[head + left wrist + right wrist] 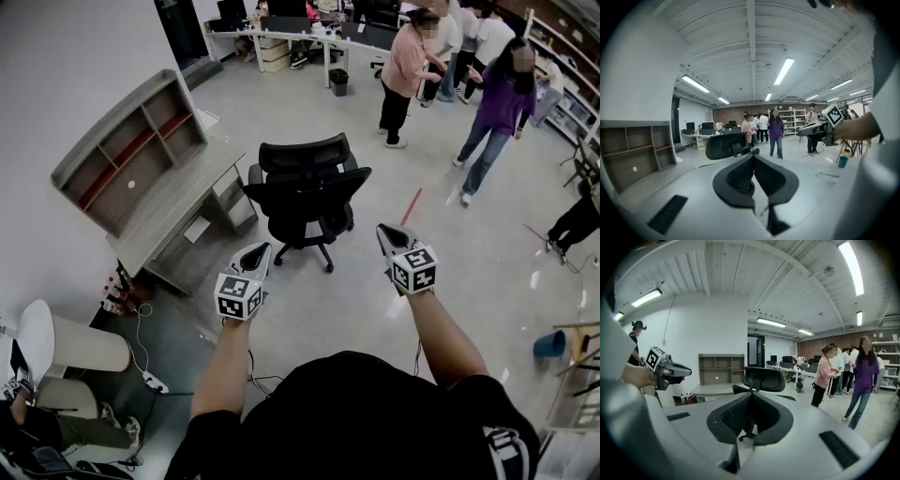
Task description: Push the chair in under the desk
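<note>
- Desk (173, 211) at far L against the wall, w/ an open shelf unit (131, 141) on top. White power strip (152, 382) & cable on the floor near its front end.
- Left gripper (262, 249) held out in the air, marker cube facing up. In the left gripper view its jaws are pressed together at the tips, nothing btwn them (753, 157). Not touching chair or desk.
- Chair (307, 192): black office chair on castors, on open floor just R of the desk. Not under the desk; a gap shows btwn the two. Ahead of both grippers, roughly midway btwn them in the head view. Also seen past the jaws in both gripper views (724, 145) (763, 379).
- Right gripper (383, 231) level w/ the left one and well apart from it, also in the air. Jaws closed tip to tip, empty (751, 397). No contact w/ the chair.
- Red strip (411, 206) on the floor beyond the right gripper.
- People standing at the back R: one in a pink top (405, 70), one in purple (497, 103), others behind them.
- Blue bucket (550, 345) on the floor at far R edge.
</note>
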Demonstrator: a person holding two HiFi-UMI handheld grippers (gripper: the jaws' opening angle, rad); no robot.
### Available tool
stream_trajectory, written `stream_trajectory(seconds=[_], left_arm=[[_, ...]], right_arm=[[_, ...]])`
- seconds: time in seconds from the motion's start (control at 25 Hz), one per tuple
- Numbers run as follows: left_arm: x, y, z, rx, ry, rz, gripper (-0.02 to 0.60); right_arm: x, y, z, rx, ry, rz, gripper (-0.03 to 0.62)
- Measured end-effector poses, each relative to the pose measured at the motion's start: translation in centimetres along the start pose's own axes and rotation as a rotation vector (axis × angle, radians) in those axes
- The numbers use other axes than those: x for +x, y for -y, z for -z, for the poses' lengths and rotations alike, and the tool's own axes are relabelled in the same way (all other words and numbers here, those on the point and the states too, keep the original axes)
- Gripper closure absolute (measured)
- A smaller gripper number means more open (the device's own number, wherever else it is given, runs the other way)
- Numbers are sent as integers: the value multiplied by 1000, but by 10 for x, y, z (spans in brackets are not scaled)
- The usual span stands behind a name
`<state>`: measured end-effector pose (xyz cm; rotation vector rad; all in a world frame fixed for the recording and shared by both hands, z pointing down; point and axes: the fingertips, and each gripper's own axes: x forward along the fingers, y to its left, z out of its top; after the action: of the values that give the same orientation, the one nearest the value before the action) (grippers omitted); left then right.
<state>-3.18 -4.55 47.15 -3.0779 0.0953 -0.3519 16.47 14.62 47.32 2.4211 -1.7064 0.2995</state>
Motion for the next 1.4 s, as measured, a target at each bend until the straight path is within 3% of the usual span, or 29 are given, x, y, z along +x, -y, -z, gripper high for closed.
stream_trajectory(seconds=[0.88, 1.4], left_arm=[[-17, -32, 25, -35, -26, 56, 569], [-6, -49, 26, -37, -30, 83, 569]], right_arm=[[25, -40, 2, 22, -9, 32, 597], [45, -34, -2, 39, -11, 54, 597]])
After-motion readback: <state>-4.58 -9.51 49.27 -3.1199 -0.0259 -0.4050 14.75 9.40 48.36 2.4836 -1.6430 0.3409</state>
